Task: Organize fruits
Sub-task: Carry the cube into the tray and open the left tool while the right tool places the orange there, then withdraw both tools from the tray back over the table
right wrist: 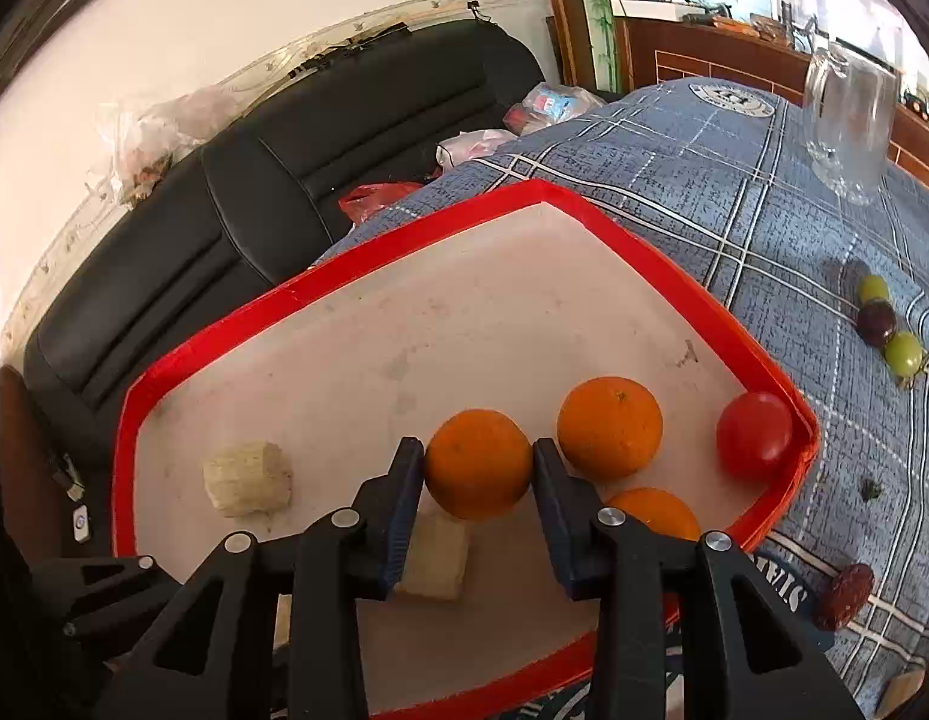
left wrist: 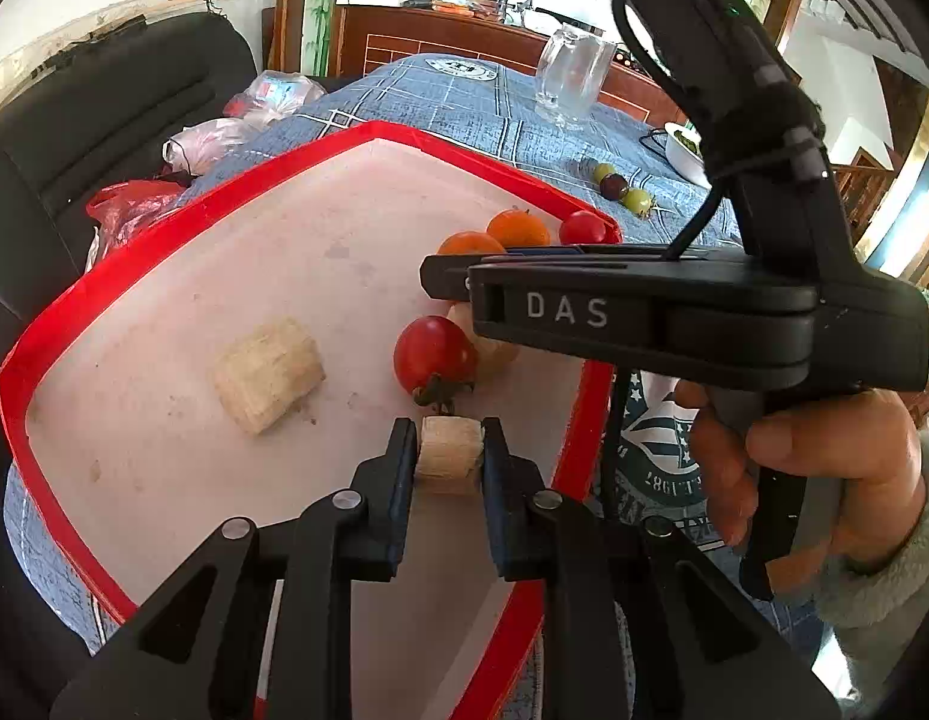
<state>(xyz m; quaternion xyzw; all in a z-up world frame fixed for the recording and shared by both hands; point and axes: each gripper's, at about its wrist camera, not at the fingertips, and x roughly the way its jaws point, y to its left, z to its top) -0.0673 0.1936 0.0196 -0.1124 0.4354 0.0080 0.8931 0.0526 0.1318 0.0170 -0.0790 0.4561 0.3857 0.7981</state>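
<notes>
A red-rimmed white tray (left wrist: 104, 294) (right wrist: 320, 294) lies on a blue plaid tablecloth. My left gripper (left wrist: 450, 456) is shut on a small pale sugarcane piece (left wrist: 449, 456) just above the tray's near part. A red tomato (left wrist: 434, 354) lies just beyond it, and a bigger cane piece (left wrist: 266, 372) to the left. My right gripper (right wrist: 476, 465) is shut on an orange (right wrist: 478, 463) above the tray. A second orange (right wrist: 610, 427), a third (right wrist: 656, 513) and a red tomato (right wrist: 754, 433) sit at the tray's right corner. Cane pieces (right wrist: 247, 478) (right wrist: 434, 558) lie on the tray.
Two green grapes and a dark one (right wrist: 881, 324) (left wrist: 620, 187) lie on the cloth right of the tray. A red date (right wrist: 844, 595) lies nearer. A glass mug (right wrist: 848, 126) (left wrist: 569, 81) stands at the back. A black sofa (right wrist: 254, 180) with plastic bags (left wrist: 206, 141) is on the left.
</notes>
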